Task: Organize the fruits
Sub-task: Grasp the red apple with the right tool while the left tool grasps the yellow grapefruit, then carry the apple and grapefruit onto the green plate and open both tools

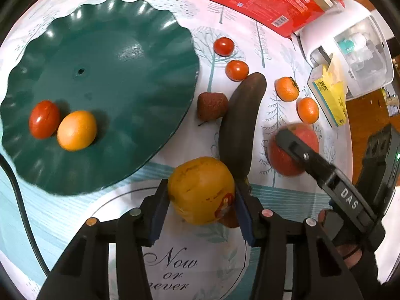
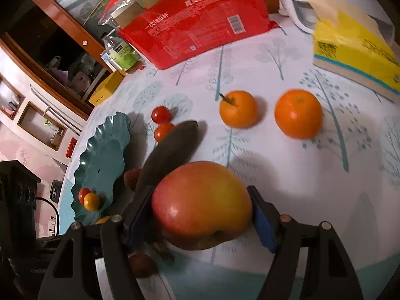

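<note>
Left wrist view: the left gripper (image 1: pixel 201 200) clamps a round yellow-orange persimmon-like fruit (image 1: pixel 201 190) between blue pads, just beside the scalloped dark green plate (image 1: pixel 112 50), which carries a red tomato (image 1: pixel 44 119) touching an orange tomato (image 1: pixel 76 130). A blackened banana (image 1: pixel 240 125) lies behind. Right wrist view: the right gripper (image 2: pixel 202 215) grips a red-yellow apple (image 2: pixel 201 203); two mandarins (image 2: pixel 238 108) sit beyond it on the tree-printed tablecloth (image 2: pixel 287 175).

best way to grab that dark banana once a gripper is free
Grip the dark banana across its narrow width near the middle, coming down from above. It lies flat and long, with a lychee on one side and open cloth on the other, so fingers should straddle it crosswise.
</note>
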{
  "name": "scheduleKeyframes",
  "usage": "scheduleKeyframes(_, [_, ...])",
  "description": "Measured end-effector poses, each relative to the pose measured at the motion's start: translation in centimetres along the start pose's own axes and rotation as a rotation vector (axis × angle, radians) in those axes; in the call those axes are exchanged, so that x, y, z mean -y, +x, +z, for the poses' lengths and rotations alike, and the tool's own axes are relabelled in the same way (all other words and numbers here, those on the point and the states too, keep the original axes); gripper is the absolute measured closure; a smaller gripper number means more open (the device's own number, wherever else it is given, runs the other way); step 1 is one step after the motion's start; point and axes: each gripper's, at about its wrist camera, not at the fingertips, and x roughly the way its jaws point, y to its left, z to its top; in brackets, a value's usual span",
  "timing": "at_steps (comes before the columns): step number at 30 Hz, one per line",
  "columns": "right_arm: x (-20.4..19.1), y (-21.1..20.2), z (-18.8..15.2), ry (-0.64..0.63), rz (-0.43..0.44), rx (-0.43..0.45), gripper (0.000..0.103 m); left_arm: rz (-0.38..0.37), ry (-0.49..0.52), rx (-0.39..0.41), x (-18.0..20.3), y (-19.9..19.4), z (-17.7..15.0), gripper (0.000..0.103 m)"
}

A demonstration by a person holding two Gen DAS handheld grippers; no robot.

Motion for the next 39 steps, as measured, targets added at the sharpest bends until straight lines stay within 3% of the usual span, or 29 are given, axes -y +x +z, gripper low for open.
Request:
scheduleKeyframes(9, [2.0, -3.9, -4.0, 0.111, -0.012, -0.015, 0.030, -0.006, -0.013, 0.046, -0.1, -2.8, -2.8, 0.055])
scheduleKeyframes(14, [1.9, -6.7, -6.5, 0.098, -0.041, -0.010, 0.030, 0.005, 0.009, 0.069, 0.3, -4.9, -5.2, 0.055])
scheduleKeyframes(21, [0.4, -9.6, -10.2, 0.109, -0.018, 0.003, 0.030, 0.005, -0.016, 0.166, -1.3, -9.4, -8.9, 0.055])
scheduleKeyframes(30, [-2.9, -10.9, -14.5, 0.026, 0.020, -0.039, 0.030, 0.021, -0.079, 0.234, -4.9, -13.2, -14.1, 0.055])
scheduleKeyframes(39, [-5.2, -10.2, -17.1, -0.001, 0.040, -0.088, 0.030, 0.057, -0.128, 0.280, -8.0, -15.6, -14.8, 0.055])
